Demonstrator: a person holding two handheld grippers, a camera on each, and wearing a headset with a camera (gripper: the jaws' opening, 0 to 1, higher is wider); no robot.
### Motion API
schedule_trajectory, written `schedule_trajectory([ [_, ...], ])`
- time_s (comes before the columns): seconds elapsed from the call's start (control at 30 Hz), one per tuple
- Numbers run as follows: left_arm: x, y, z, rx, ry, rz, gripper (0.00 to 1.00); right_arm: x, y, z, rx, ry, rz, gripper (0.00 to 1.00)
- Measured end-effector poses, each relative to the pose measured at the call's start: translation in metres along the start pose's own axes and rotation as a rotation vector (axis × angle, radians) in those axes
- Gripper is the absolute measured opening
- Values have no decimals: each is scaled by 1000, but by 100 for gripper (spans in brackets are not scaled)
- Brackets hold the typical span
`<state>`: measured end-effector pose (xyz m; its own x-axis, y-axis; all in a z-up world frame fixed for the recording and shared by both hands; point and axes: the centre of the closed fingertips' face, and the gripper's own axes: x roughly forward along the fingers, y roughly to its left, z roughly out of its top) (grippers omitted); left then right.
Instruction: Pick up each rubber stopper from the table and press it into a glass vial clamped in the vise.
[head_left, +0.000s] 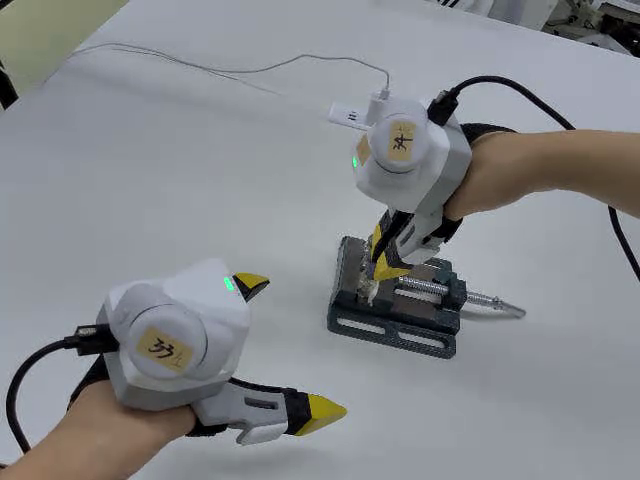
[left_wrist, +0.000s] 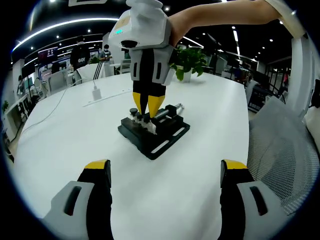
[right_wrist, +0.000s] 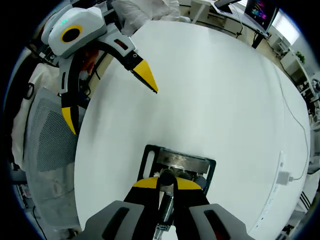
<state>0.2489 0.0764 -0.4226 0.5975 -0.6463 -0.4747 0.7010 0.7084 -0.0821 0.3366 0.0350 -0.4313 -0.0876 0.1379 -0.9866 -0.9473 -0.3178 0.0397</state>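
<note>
A rubber stopper (right_wrist: 167, 178) is seen as a small dark round piece pinched between the yellow tips of the right gripper (right_wrist: 167, 184), whose jaws are drawn almost together on it directly above the vise (right_wrist: 186, 163). In the head view the right gripper (head_left: 385, 266) is pointed steeply down onto the top of the black vise (head_left: 395, 322), which is set on the white table (head_left: 200, 180) with its screw handle stuck out to one side. In the left gripper view the same tips (left_wrist: 148, 107) are met over a row of pale vials held in the vise (left_wrist: 156, 139), and a glass vial (left_wrist: 133, 116) with a dark top is stood just beside them. The left gripper (head_left: 288, 345) is held well apart from the vise, above bare table, with its jaws spread wide and nothing between them (left_wrist: 166, 165). A white plug block (head_left: 350, 115) with its cable is laid on the table beyond the vise.
</note>
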Motion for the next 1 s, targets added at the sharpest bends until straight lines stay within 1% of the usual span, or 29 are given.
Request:
schedule_trajectory([
  [0.3,0,0,-2,-7,2,-1,89,2,-2,1,45,51,1,5],
  [0.4,1,1,-1,-8,-1,-1,89,2,-2,1,77,49,-2,5],
  [0.43,1,1,-1,-8,-1,-1,88,2,-2,1,76,48,-4,5],
  [0.5,1,1,-1,-9,1,-2,88,2,-2,1,109,45,-16,4],
  [0.57,2,0,-1,-9,1,-4,88,2,-3,1,120,43,-26,4],
  [0.63,3,0,-1,-10,-2,-5,88,2,-3,0,158,38,-36,4],
  [0.7,4,0,0,-10,-2,-5,88,2,-3,1,166,32,-36,4],
  [0.77,4,-1,1,-11,-4,-6,88,3,-3,0,235,16,-32,4],
  [0.8,5,-1,1,-10,-5,-6,88,3,-4,0,240,9,-28,4],
  [0.87,5,-1,1,-9,-7,-6,88,3,-4,1,305,-6,-22,4],
  [0.9,5,-1,1,-9,-6,-7,88,1,-3,1,307,-9,-21,4],
  [0.93,5,0,1,-9,-6,-6,88,1,-2,1,326,-12,-20,4],
  [0.97,5,0,2,-11,-6,-7,88,1,0,2,364,-14,-20,4],
  [1.0,5,-1,2,-11,-7,-7,88,1,-1,2,366,-12,-20,4],
])
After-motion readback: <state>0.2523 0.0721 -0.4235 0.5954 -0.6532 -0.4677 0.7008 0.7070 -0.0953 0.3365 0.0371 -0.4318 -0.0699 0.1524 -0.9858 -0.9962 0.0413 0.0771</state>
